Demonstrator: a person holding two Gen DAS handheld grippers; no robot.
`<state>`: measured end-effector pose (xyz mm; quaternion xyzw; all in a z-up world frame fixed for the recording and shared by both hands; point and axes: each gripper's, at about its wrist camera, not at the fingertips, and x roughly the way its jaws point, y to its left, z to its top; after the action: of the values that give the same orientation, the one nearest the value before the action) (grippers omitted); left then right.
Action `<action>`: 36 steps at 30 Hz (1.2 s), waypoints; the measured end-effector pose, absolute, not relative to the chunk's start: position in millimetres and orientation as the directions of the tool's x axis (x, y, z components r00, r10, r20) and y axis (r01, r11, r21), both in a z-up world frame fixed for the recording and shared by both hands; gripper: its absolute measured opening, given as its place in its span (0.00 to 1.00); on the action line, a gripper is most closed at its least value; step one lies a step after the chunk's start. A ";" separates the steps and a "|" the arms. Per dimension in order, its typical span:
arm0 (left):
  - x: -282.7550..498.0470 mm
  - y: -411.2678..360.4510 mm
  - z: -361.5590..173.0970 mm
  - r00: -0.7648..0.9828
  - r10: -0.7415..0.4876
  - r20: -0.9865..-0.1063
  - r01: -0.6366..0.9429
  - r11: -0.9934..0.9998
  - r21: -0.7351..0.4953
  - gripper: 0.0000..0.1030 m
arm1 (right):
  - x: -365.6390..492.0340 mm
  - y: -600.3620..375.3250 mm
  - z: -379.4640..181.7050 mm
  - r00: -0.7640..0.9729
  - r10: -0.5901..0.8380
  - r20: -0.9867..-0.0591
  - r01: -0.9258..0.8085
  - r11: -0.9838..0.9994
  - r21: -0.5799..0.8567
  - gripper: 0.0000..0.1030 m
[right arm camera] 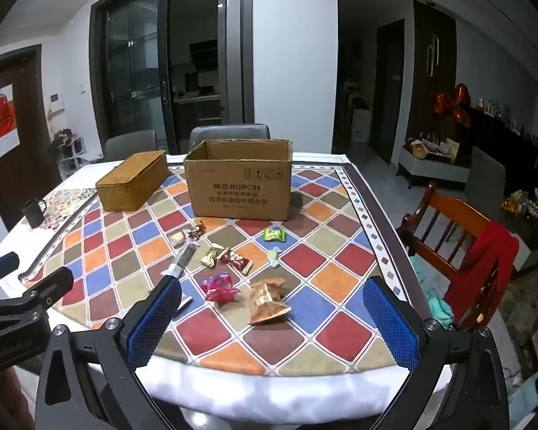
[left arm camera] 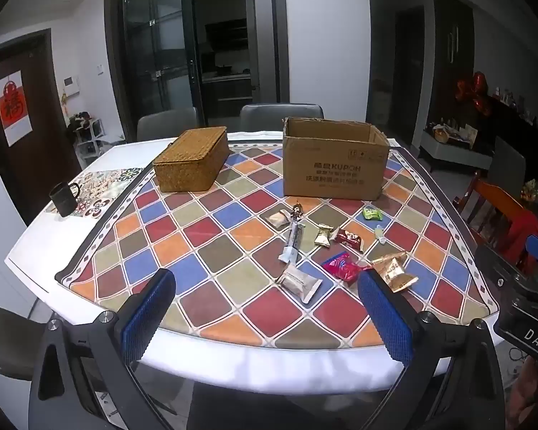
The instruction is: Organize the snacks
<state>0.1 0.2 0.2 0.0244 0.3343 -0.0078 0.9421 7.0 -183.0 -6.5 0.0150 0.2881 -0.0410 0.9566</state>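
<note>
Presently, both claws are hovering above the near edge of the table [left arm camera: 36, 247], jaws spread wide and gripping nothing. The left gripper [left arm camera: 265, 286] is pointing down at a white wrapped snack [left arm camera: 299, 281] lying just ahead between its fingers, with a pink packet [left arm camera: 344, 267] and a gold-and-tan pouch [left arm camera: 394, 272] sitting close beside its right finger. The right gripper [right arm camera: 272, 297] is facing that same pouch and pink packet directly ahead between its fingers. Farther out, a long grey stick pack [left arm camera: 293, 238], a small gold sweet [left arm camera: 323, 235], a dark red packet [left arm camera: 348, 238] and a green packet [left arm camera: 372, 214] are lying scattered on the chequered cloth [left arm camera: 204, 229]. Beyond them, an open cardboard box [left arm camera: 335, 165] is standing ahead, and a closed wicker basket [left arm camera: 192, 159] is sitting ahead to the left.
</note>
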 end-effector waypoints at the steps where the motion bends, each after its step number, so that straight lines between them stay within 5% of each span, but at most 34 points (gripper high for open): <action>1: -0.7 -0.9 0.3 0.783 0.009 -0.622 0.033 0.998 0.056 1.00 | 6.8 -182.9 -6.3 0.831 -0.072 -0.551 0.087 0.996 0.001 0.99; 36: -5.4 -6.2 5.3 0.782 -0.012 -0.624 0.056 0.997 0.050 1.00 | 1.8 -186.5 0.0 0.833 -0.076 -0.548 0.095 0.995 0.006 0.99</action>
<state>-5.4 -6.2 5.3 0.0329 0.3300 -0.0180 0.9432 1.8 -186.5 0.0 0.0166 0.2855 -0.0446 0.9572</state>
